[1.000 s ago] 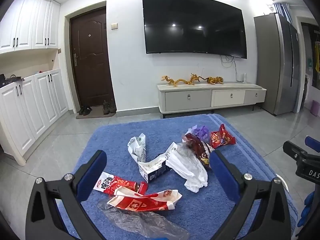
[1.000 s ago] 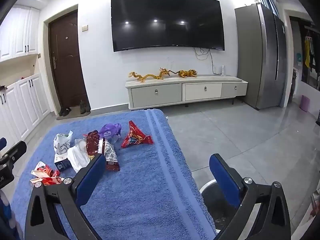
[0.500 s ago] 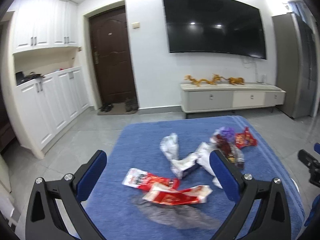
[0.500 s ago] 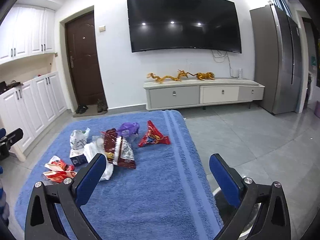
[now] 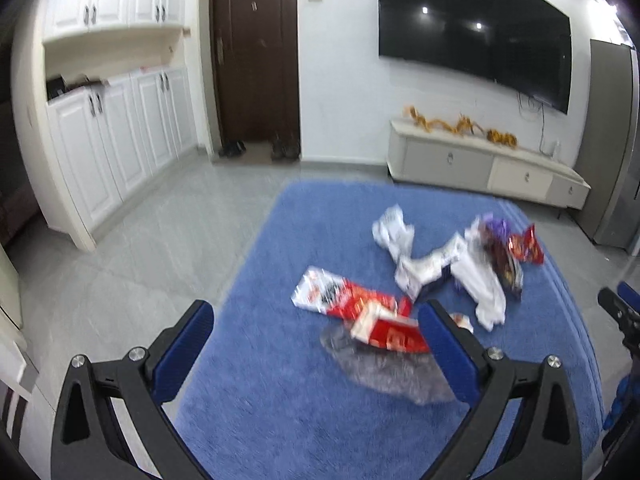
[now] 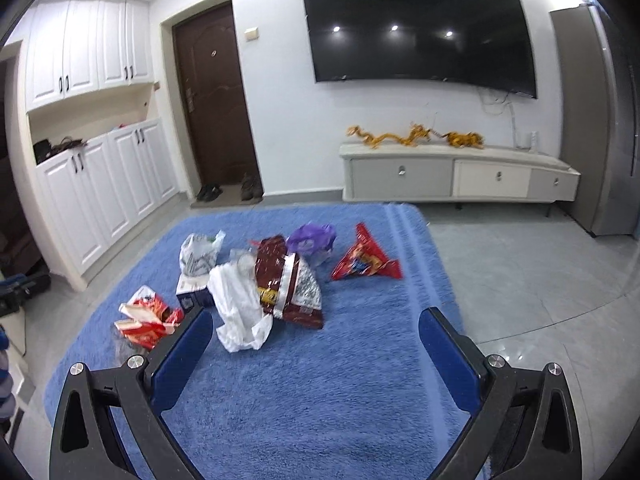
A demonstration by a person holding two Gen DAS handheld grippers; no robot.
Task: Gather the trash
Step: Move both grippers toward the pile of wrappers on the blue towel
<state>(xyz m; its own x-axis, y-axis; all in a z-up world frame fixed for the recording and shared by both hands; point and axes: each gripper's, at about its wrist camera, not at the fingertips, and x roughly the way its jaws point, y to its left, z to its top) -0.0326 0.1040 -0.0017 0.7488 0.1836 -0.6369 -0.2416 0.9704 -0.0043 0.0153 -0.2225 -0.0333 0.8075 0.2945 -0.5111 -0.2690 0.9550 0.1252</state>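
Observation:
Trash lies scattered on a blue towel-covered table (image 6: 320,392). In the right wrist view I see a dark red snack bag (image 6: 288,280), a white plastic bag (image 6: 236,304), a purple wrapper (image 6: 312,238), a red triangular wrapper (image 6: 366,258) and red-white wrappers (image 6: 144,318). In the left wrist view the red-white wrappers (image 5: 360,312) lie over a clear plastic bag (image 5: 384,368). My left gripper (image 5: 316,340) is open and empty, just left of these. My right gripper (image 6: 316,344) is open and empty, in front of the pile.
White cabinets (image 5: 116,136) stand at the left and a brown door (image 5: 256,56) behind. A TV (image 6: 416,28) hangs over a low console (image 6: 456,176). A grey fridge (image 6: 596,120) stands at the right. Grey tiled floor surrounds the table.
Both cameras have swung to the left, so the trash now sits further right in the left view and more central in the right view. The bin at the right has left the right view.

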